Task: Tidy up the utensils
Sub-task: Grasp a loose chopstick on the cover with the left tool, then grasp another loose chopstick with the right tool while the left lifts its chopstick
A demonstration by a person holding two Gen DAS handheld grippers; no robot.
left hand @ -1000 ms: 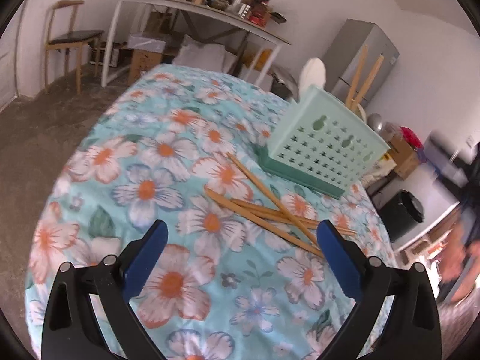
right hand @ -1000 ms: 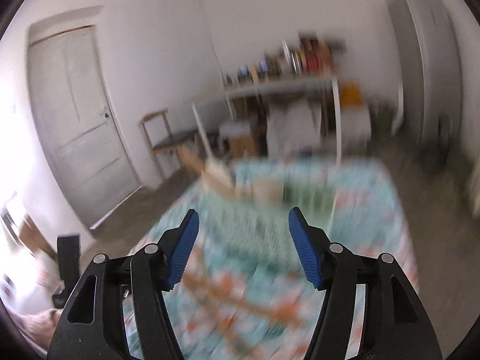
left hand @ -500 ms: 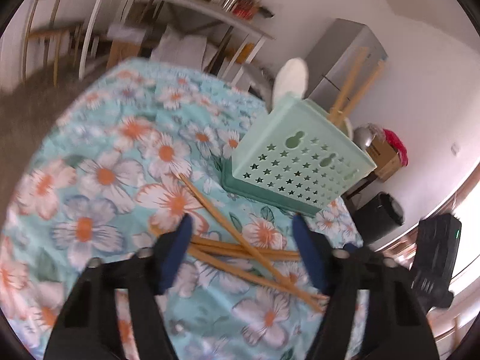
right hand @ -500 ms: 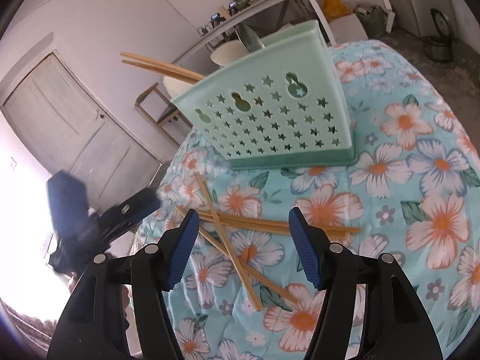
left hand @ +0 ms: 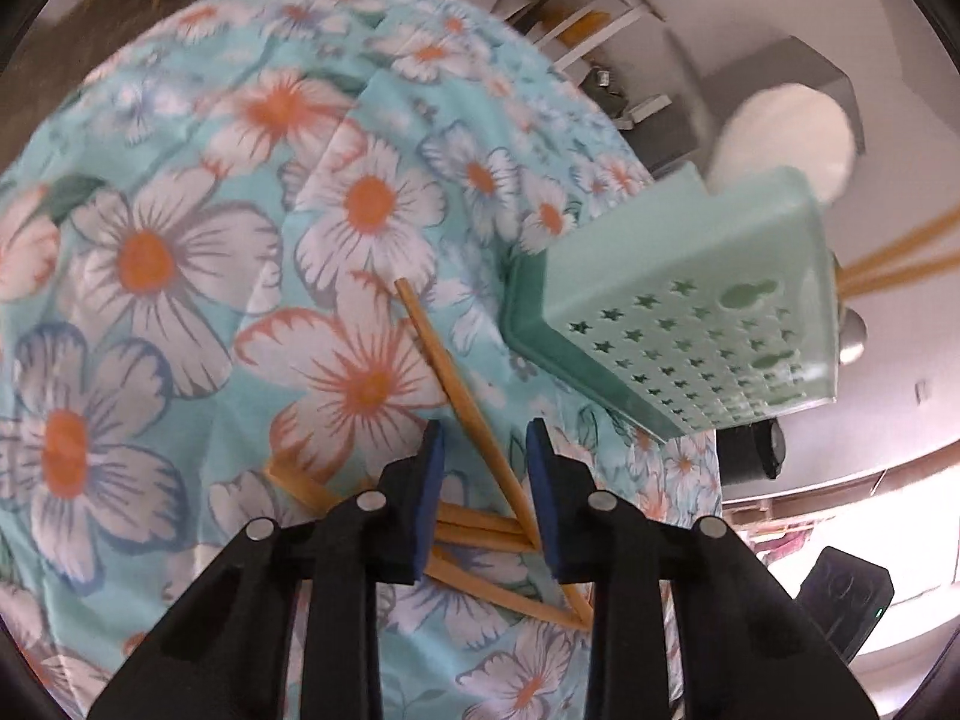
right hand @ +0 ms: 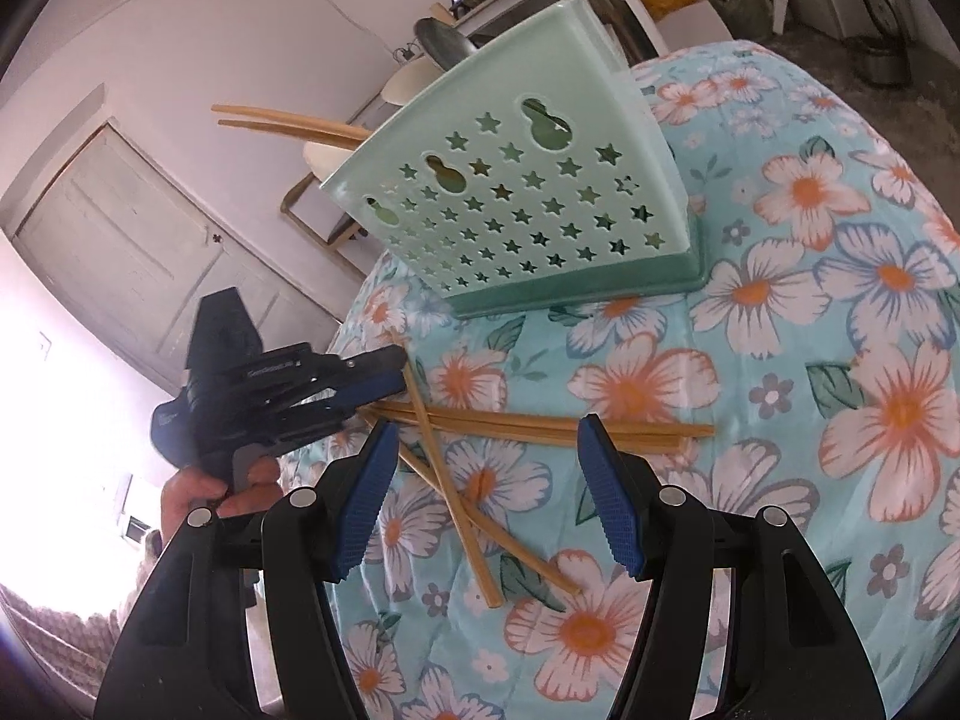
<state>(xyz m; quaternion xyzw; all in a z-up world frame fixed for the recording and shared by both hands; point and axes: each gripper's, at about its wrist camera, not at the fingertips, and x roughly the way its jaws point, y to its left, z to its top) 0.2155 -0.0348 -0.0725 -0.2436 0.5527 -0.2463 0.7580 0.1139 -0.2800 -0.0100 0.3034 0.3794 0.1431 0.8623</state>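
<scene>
Chopsticks (right hand: 540, 425) lie loose in a crossed heap on the flowered cloth (right hand: 780, 312) of the table, near the edge where the person stands, in front of the mint caddy (right hand: 528, 198). Two lie side by side, parallel to the caddy's base; one (left hand: 462, 402) slants across them, with one end pointing toward the caddy; another runs under the heap at an angle. The caddy stands further in on the table, its star-punched wall facing the grippers. Two more chopsticks (right hand: 288, 119) stand inside it and stick out above its rim, alongside a metal spoon (right hand: 441, 39) and a pale spoon (left hand: 786, 138).

The left gripper (left hand: 483, 462) is low over the heap at the table's edge, and its jaws have just been closing. The slanted chopstick passes between the blue pads (left hand: 432, 480), but a gap shows on either side of it, so the pads do not press it and nothing is gripped. In the right wrist view the same gripper reaches in from the side, with a hand (right hand: 216, 489) on its handle.

The right gripper (right hand: 486, 462) hangs above the heap with its jaws spread apart and holds nothing. The chopsticks lie on the cloth below, clear of its pads (right hand: 606, 492).
</scene>
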